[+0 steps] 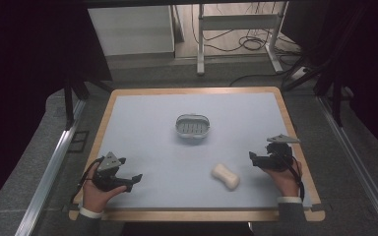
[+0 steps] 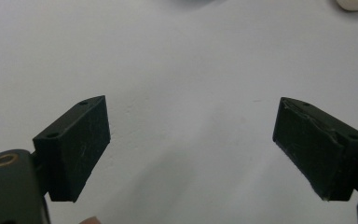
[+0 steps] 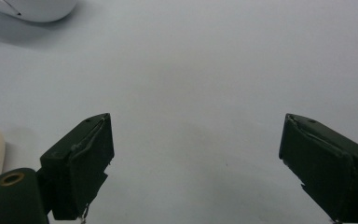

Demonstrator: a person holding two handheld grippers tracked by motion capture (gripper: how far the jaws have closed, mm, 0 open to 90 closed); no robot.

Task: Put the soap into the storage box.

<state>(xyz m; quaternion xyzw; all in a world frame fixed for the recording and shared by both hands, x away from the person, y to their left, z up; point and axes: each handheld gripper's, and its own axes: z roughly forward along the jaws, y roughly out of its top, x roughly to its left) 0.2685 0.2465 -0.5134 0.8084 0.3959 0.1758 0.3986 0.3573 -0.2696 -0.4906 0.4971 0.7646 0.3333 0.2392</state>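
1. I see the table (image 1: 142, 113), pale blue mat, wood rim.
2. My left gripper (image 1: 137, 178) rests near-left, jaws wide apart, nothing between.
3. My right gripper (image 1: 252, 158) sits near-right, jaws spread, empty.
4. The soap dish (image 1: 193, 125) stands mid-table.
5. The soap bar (image 1: 226, 176) lies just beside my right gripper, apart from it.

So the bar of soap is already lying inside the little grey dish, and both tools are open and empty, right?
Not quite. The high view shows the soap lying on the table mat, apart from the grey dish, which holds nothing. The rest stands: the left tool and the right tool are open and empty.
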